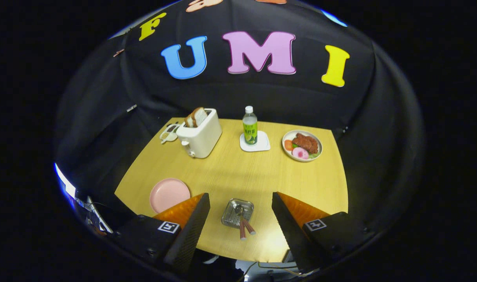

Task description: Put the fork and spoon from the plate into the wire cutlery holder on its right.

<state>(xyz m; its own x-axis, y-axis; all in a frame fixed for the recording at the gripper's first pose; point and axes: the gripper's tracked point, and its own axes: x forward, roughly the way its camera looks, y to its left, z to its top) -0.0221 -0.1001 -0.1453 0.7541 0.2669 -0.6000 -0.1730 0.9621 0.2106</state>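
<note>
So from where I'm driving, the gripper (240,211) hangs above the near edge of the tabletop (238,176) with its fingers spread wide and nothing between them except air. Straight down in the gap sits the wire cutlery holder (237,212), and two reddish-brown handles (245,229) stick out of it toward me, side by side. I'm guessing those are the fork and spoon, though the business ends are buried in the mesh and too small to tell apart. They lean on the rim, heads down, which makes sense for a drop-in.

Just beyond the left finger is the pink plate (170,194), and it looks bare, so I'd call the job pretty much done.

Further out, well beyond the fingers: a white toaster (200,135) with bread slices (196,116) poking up, some small thing beside it I can't make out, a drink bottle (249,126) standing on a white coaster (255,143), and a plate of food (302,145) off past the right finger. None of it sits near the holder, so nothing is in my way if I back off.
</note>
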